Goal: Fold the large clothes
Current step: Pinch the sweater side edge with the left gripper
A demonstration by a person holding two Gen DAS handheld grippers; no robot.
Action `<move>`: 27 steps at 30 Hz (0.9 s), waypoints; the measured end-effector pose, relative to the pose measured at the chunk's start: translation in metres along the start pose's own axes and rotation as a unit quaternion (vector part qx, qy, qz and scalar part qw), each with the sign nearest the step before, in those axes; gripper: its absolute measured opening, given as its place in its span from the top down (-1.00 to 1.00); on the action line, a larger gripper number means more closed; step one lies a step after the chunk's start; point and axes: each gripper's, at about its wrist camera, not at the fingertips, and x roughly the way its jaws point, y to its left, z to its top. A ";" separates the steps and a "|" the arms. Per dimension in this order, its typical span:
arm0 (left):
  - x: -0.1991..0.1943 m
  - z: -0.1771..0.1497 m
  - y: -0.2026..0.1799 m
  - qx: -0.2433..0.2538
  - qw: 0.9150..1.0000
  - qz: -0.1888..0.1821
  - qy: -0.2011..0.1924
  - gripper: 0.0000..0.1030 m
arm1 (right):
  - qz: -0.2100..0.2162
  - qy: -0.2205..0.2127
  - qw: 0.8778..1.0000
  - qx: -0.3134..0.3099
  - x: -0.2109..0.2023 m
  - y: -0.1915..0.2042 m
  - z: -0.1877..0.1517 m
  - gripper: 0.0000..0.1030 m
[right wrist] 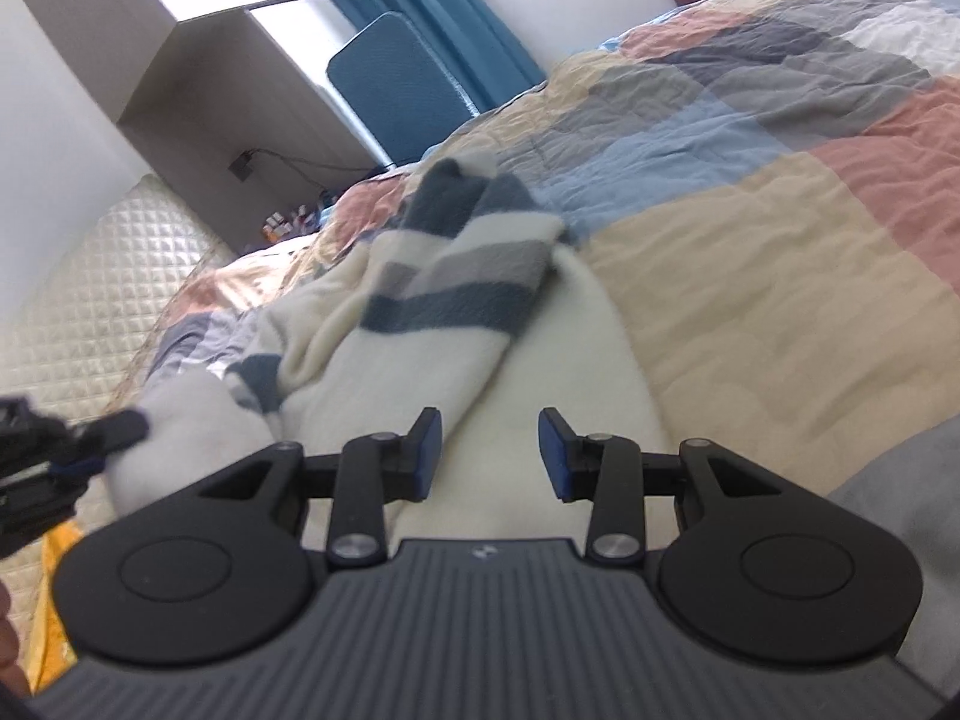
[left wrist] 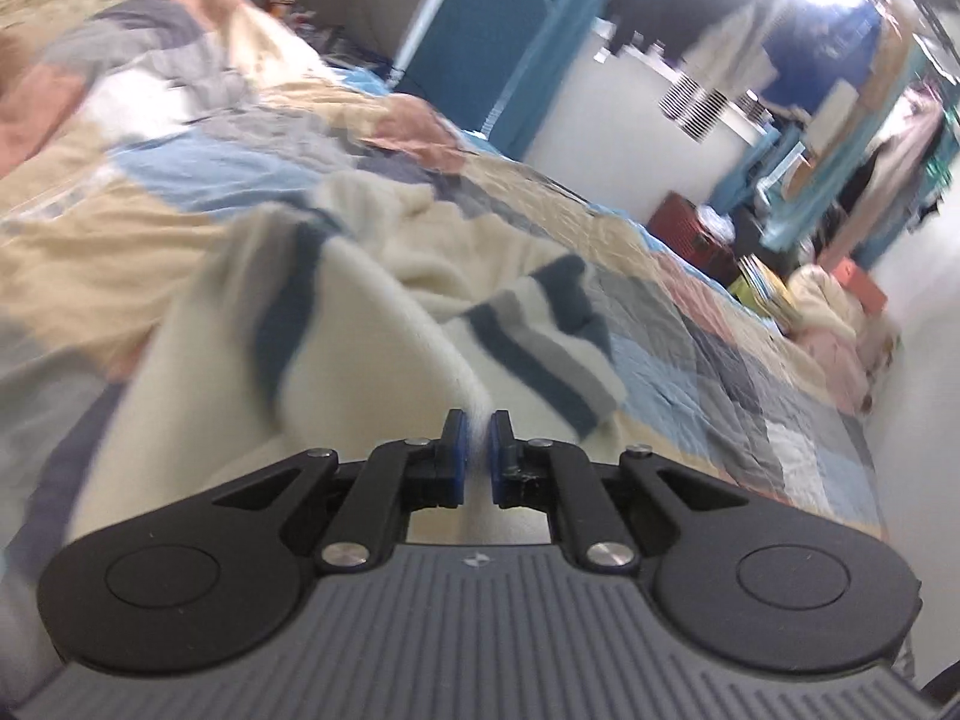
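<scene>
A cream knitted sweater (left wrist: 384, 324) with dark blue and grey stripes lies rumpled on a bed covered by a patchwork quilt (left wrist: 690, 324) of beige, blue, grey and pink squares. The garment sits near the close edge of the bed, directly ahead of both cameras, one striped sleeve (right wrist: 456, 276) bunched across its cream body.

The left gripper (left wrist: 477, 444) has its blue pads pressed almost together, pinching a thin ridge of the cream fabric that rises between them. The cloth ahead of it looks streaked, which suggests the held edge is being carried through the air.

The right gripper (right wrist: 491, 450) hangs just above the cream body of the sweater with its jaws partly spread. No fabric is caught between its pads. In the right wrist view, the left gripper (right wrist: 114, 426) shows at the far left edge, touching the side of the garment.

The step in hand appears to be drawing one side of the sweater across for a fold. To do it well, the left pinch should stay firm so the thick knit does not slip, and the fabric should travel low and flat across the body rather than bunching. The right gripper would likely help by pressing down or pinning the garment so it does not drag across the quilt.

Both grippers point forward and tilt downward toward the bed. The left one angles toward the sweater's near edge; the right one faces the middle of the garment.
</scene>
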 end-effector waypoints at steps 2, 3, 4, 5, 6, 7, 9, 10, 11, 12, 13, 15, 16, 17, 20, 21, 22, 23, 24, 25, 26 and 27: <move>-0.018 -0.009 0.012 -0.006 1.000 0.018 -0.001 0.83 | 0.012 0.003 1.000 -0.014 -0.002 0.007 -0.003 0.23; -0.025 -0.014 0.019 -0.004 1.000 0.030 0.001 0.83 | 0.017 0.006 1.000 -0.022 -0.003 0.010 -0.004 0.23; -0.029 -0.018 0.025 0.000 0.999 0.042 0.007 0.83 | 0.025 0.011 0.999 -0.027 -0.003 0.014 -0.006 0.23; -0.031 -0.023 0.031 0.005 0.998 0.058 0.016 0.83 | 0.034 0.015 0.999 -0.030 -0.003 0.016 -0.008 0.23; -0.032 -0.028 0.035 0.010 0.996 0.079 0.027 0.83 | 0.044 0.019 0.998 -0.033 -0.003 0.019 -0.010 0.23; -0.030 -0.034 0.042 0.013 0.994 0.099 0.039 0.83 | 0.052 0.025 0.998 -0.037 -0.003 0.022 -0.013 0.23; -0.029 -0.041 0.056 0.004 0.991 0.122 0.057 0.83 | 0.070 0.042 0.996 -0.045 0.001 0.026 -0.016 0.22; -0.030 -0.043 0.062 -0.002 0.990 0.128 0.062 0.83 | 0.079 0.050 0.995 -0.046 0.003 0.029 -0.019 0.22; -0.028 -0.044 0.069 -0.009 0.989 0.132 0.066 0.83 | 0.087 0.057 0.994 -0.044 0.005 0.030 -0.020 0.22; -0.030 -0.045 0.074 -0.016 0.989 0.131 0.070 0.83 | 0.097 0.065 0.992 -0.040 0.007 0.030 -0.022 0.22; -0.029 -0.046 0.078 -0.020 0.989 0.129 0.071 0.83 | 0.109 0.074 0.991 -0.032 0.010 0.031 -0.024 0.22; -0.032 -0.049 0.083 -0.020 0.989 0.126 0.069 0.83 | 0.138 0.096 0.986 -0.013 0.017 0.029 -0.025 0.22; -0.033 -0.050 0.085 -0.025 0.990 0.121 0.067 0.83 | 0.150 0.105 0.983 -0.006 0.020 0.030 -0.027 0.22; -0.034 -0.050 0.088 -0.033 0.991 0.112 0.064 0.83 | 0.160 0.111 0.981 -0.004 0.023 0.031 -0.028 0.22; -0.041 -0.046 0.097 -0.059 0.994 0.078 0.048 0.83 | 0.183 0.128 0.975 -0.011 0.031 0.040 -0.033 0.05; -0.044 -0.045 0.098 -0.062 0.995 0.070 0.044 0.83 | 0.192 0.136 0.972 -0.011 0.035 0.043 -0.035 -0.02; -0.047 -0.043 0.101 -0.062 0.995 0.062 0.040 0.83 | 0.197 0.145 0.970 -0.014 0.039 0.046 -0.038 -0.02; -0.050 -0.041 0.102 -0.063 0.996 0.057 0.036 0.83 | 0.196 0.150 0.969 -0.018 0.042 0.050 -0.041 -0.02; -0.054 -0.040 0.105 -0.065 0.996 0.054 0.031 0.83 | 0.194 0.155 0.968 -0.021 0.046 0.054 -0.045 -0.02; -0.058 -0.038 0.110 -0.071 0.996 0.050 0.027 0.83 | 0.194 0.161 0.968 -0.020 0.048 0.056 -0.047 -0.02; -0.062 -0.036 0.116 -0.081 0.995 0.047 0.022 0.84 | 0.194 0.166 0.967 -0.008 0.051 0.057 -0.050 -0.02; -0.066 -0.035 0.122 -0.092 0.995 0.046 0.017 0.84 | 0.198 0.171 0.965 0.016 0.054 0.055 -0.052 0.00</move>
